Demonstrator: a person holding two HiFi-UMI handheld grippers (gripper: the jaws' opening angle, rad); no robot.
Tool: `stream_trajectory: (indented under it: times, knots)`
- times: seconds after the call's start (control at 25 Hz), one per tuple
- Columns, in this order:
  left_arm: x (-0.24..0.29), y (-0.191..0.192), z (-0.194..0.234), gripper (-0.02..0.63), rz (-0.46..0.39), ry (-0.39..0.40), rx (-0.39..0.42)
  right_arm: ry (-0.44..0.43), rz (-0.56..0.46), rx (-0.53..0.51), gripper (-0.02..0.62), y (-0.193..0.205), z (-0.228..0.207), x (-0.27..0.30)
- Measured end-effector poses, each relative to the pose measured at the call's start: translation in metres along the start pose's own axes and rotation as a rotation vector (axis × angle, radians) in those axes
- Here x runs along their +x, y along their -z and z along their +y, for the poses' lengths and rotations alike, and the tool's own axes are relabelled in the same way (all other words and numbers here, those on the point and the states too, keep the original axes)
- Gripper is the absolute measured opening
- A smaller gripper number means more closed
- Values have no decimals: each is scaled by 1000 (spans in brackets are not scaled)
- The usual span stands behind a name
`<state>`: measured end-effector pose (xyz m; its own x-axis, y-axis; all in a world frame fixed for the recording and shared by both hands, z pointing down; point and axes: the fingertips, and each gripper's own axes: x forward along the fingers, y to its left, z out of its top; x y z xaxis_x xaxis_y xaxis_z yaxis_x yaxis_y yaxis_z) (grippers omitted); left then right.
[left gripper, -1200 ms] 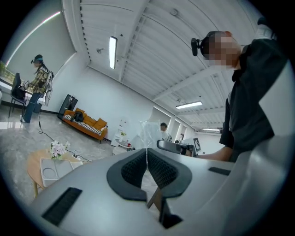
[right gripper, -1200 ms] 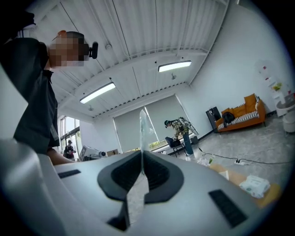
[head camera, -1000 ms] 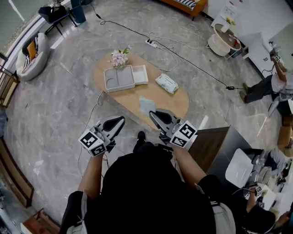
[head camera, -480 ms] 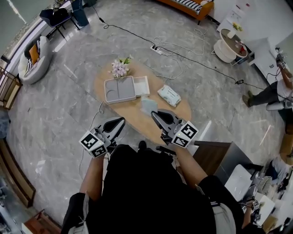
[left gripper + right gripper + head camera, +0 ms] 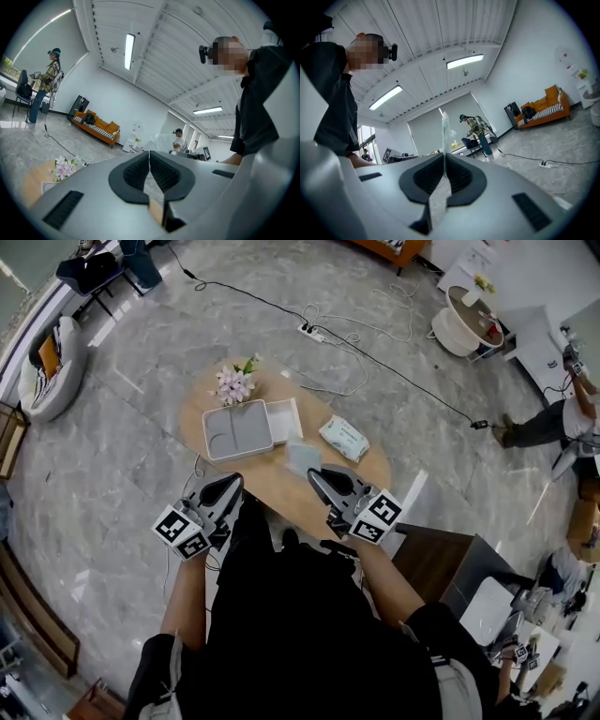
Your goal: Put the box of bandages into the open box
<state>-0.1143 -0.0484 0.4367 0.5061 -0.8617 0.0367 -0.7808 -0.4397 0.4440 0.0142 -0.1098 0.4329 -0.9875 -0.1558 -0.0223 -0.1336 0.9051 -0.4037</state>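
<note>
The open box (image 5: 208, 437) is a grey tray on the oval wooden table (image 5: 281, 491), with its white lid (image 5: 284, 420) beside it on the right. My right gripper (image 5: 312, 472) hangs over the table's near edge, shut on a thin pale blue-green pack, the box of bandages (image 5: 302, 456). In the right gripper view that pack (image 5: 443, 136) sticks up edge-on from between the closed jaws of the right gripper (image 5: 444, 158). My left gripper (image 5: 236, 480) is at the table's near left edge, shut with nothing in it. The left gripper view shows the pads of the left gripper (image 5: 149, 157) touching.
Pink flowers (image 5: 233, 383) stand behind the tray, and a white wipes packet (image 5: 343, 438) lies to its right. A black cable and a power strip (image 5: 311, 331) lie on the grey floor beyond the table. A dark cabinet (image 5: 441, 540) is at my right.
The head view has shifted and the table sits a little further left in it. My left gripper has moved slightly left. The right gripper still holds the pale pack, jaws unchanged.
</note>
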Motion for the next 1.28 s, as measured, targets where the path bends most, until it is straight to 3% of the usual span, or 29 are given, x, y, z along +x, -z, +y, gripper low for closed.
stream_trajectory:
  times: [0.48,0.76,0.92,1.28]
  knots:
    - [43,-29,144,20,66,101,-67,178,59,102,20,14,-96,100]
    - [54,-7,202,20,118,153,-157,292,131,186,20,53,-143,132]
    - [62,17,226,20,147,180,-151,345,167,226,20,81,-175,141]
    - [77,76,266,20,220,139,-197,378,229,326,20,155,-248,145]
